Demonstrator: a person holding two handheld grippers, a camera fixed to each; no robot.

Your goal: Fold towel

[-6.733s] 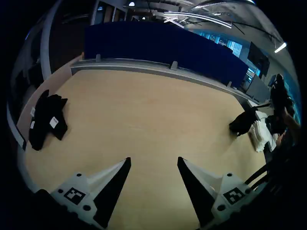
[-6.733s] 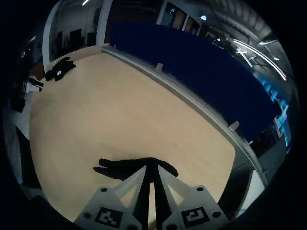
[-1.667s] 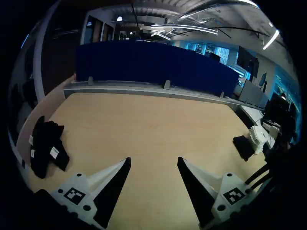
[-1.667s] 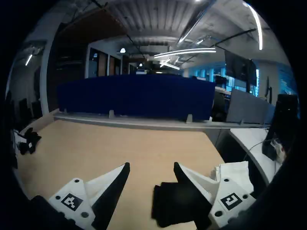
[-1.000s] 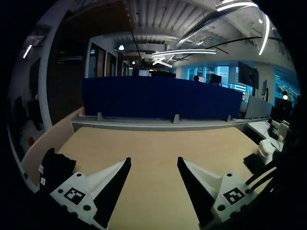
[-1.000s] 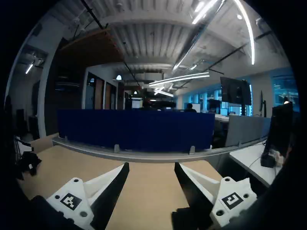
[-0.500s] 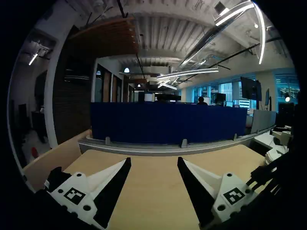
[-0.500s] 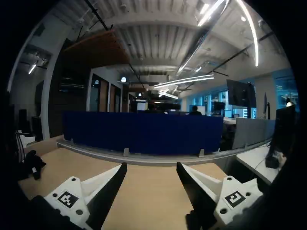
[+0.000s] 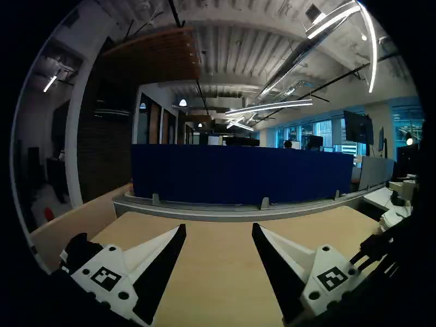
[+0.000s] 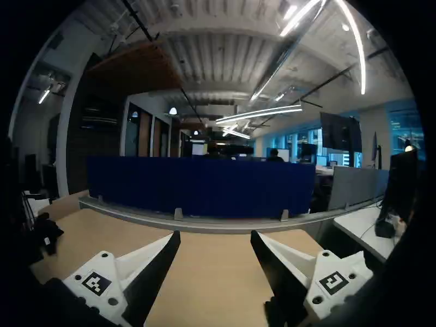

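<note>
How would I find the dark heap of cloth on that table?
Start at the long blue partition behind the wooden table. Follow the table to its left edge: the heap lies there, black and crumpled against the pale wood.

The left white-and-black two-finger hand-held gripper (image 9: 218, 240) points level, fingers spread wide, gripping nothing; the right hand-held gripper (image 10: 215, 245) likewise spread, unloaded.

**Blue partition holds the back line**

Blue partition (image 9: 240, 174) runs wide across, grey rail (image 9: 218, 211) at its foot. In front of it, the pale wooden table (image 9: 218, 267). Above it, strip lights (image 9: 270, 106) glowing. Off its right end, a hung monitor (image 10: 339, 132) and a white desk (image 10: 357, 223).
</note>
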